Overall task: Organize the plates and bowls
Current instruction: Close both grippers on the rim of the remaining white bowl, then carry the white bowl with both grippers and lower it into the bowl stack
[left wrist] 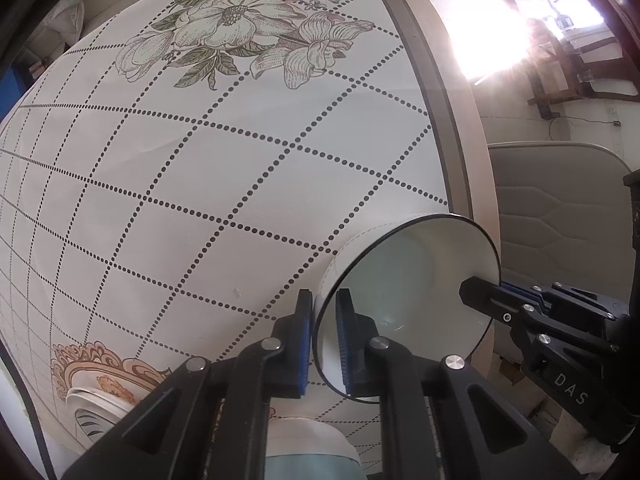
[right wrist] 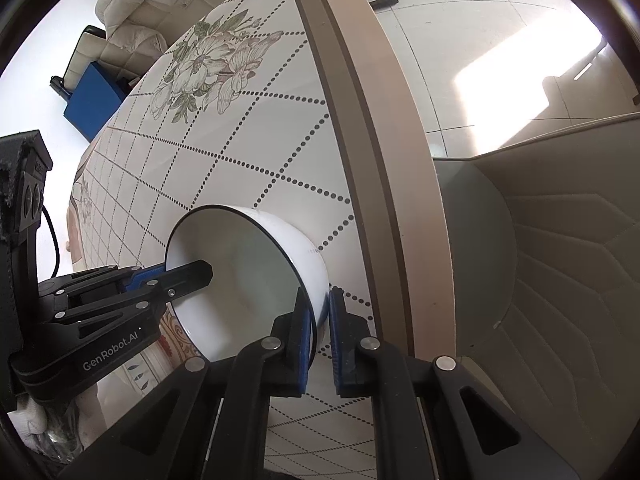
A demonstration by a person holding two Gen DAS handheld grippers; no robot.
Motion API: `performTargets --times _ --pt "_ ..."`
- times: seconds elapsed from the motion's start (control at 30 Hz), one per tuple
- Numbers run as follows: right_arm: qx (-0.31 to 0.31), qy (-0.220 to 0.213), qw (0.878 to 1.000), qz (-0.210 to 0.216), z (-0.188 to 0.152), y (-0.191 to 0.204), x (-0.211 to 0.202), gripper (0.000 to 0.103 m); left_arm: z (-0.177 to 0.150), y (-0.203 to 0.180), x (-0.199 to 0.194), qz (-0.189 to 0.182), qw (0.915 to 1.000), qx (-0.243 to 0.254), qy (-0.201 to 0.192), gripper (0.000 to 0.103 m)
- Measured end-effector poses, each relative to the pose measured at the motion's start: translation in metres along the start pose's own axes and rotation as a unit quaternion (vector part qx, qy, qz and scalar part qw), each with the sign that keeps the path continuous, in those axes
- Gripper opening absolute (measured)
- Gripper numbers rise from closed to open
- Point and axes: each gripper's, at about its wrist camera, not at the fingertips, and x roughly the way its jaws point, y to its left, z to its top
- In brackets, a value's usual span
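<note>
A white bowl [left wrist: 416, 280] with a thin dark rim and a pale inside stands near the edge of the round table [left wrist: 240, 208]. My left gripper [left wrist: 325, 320] is shut on its rim, one blue pad inside and one outside the wall. From the opposite side my right gripper [left wrist: 490, 294] clamps the rim too. In the right wrist view the bowl [right wrist: 240, 280] has my right gripper [right wrist: 319, 314] shut on its near wall, and my left gripper [right wrist: 188, 274] grips the far rim.
The tablecloth has dotted diamond lines and a flower print [left wrist: 240, 28]. Another white bowl [left wrist: 312, 446] sits below my left gripper, with a plate [left wrist: 96, 400] at the lower left. A padded chair [right wrist: 560, 272] stands just past the table's wooden edge [right wrist: 372, 160].
</note>
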Motion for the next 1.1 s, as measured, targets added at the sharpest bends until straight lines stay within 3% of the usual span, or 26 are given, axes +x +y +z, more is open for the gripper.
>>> performTargets --times 0.33,0.63,1.1 --pt "0.007 -0.002 1.000 0.022 -0.006 0.007 -0.016 0.010 -0.011 0.005 -0.026 0.004 0.9999 0.001 -0.016 0.010" --pt "-0.010 -0.013 0.999 0.033 -0.030 0.036 -0.048 0.010 -0.045 0.018 -0.067 0.006 0.9991 0.003 -0.043 0.010" --pt "-0.046 -0.006 0.998 0.036 -0.132 0.087 -0.067 0.010 -0.150 0.045 -0.091 -0.015 0.9984 -0.009 -0.053 0.010"
